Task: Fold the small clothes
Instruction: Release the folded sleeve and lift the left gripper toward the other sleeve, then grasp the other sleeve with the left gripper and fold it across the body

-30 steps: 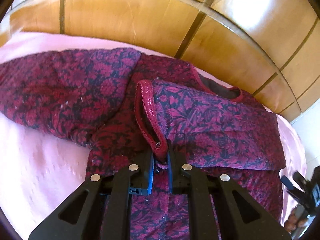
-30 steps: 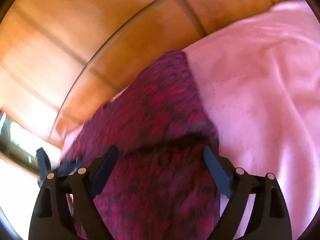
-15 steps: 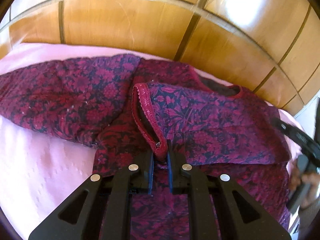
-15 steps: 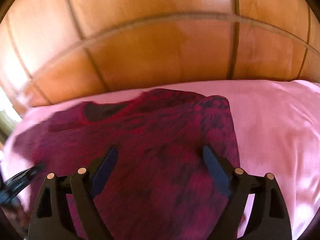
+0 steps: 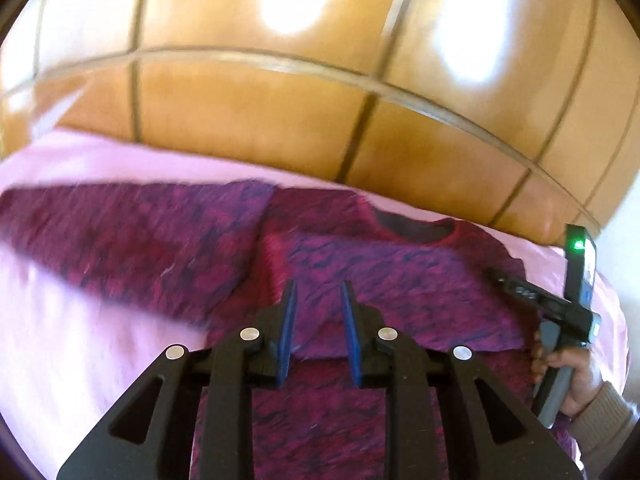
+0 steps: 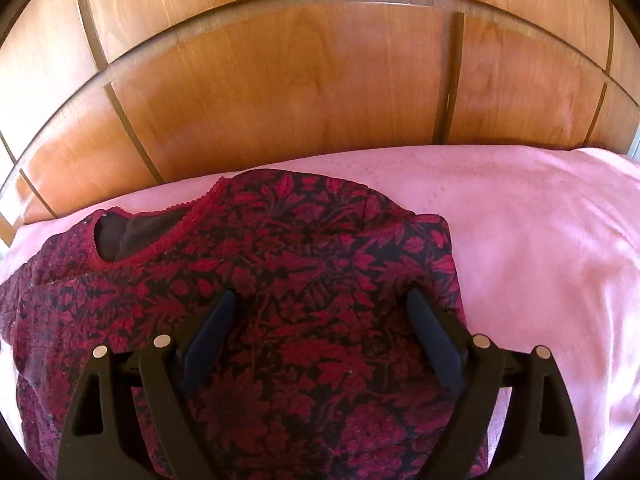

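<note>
A dark red floral top [image 5: 400,272] lies flat on the pink sheet [image 5: 80,340], its neckline [image 5: 416,230] toward the headboard. One sleeve [image 5: 120,240] stretches out to the left; the other is folded across the chest. My left gripper [image 5: 318,286] hovers over the folded sleeve, its jaws opening with nothing between the blue pads. My right gripper [image 6: 320,296] stands wide open above the top's [image 6: 320,264] right shoulder area, with only cloth underneath. In the left wrist view it shows at the right [image 5: 500,280], held by a hand [image 5: 576,376].
A glossy wooden headboard [image 6: 320,100] runs along the far edge of the bed. Bare pink sheet [image 6: 540,260] spreads to the right of the top, and more lies at its left below the outstretched sleeve.
My left gripper let go of the sleeve cuff it was pinching, opened, and lifted away. My right gripper swung round to face the headboard and settled over the top's right side.
</note>
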